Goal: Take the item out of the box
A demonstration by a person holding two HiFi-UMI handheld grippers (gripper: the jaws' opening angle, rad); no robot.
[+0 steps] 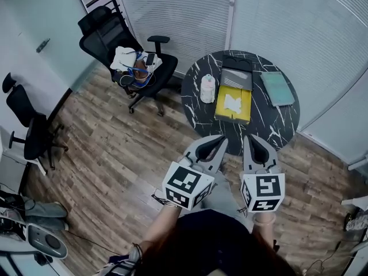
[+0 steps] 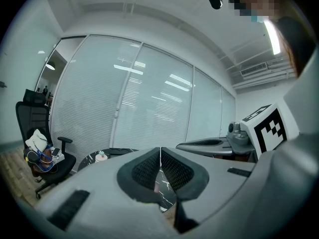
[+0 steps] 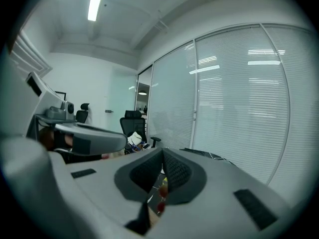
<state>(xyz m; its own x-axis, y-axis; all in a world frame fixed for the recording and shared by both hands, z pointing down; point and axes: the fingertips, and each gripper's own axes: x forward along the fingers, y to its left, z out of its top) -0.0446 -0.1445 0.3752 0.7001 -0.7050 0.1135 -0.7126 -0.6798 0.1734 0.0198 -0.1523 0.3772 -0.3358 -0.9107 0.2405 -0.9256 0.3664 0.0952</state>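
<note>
The left gripper [image 1: 218,144] and right gripper [image 1: 253,142] both have their jaws pressed together and empty. They are held side by side short of the round black marble table [image 1: 276,122], likely ready to reach in. At twelve o'clock from them, the open yellow box [image 1: 233,118] holds a crumpled white item [image 1: 233,102], possibly cloth.
</note>
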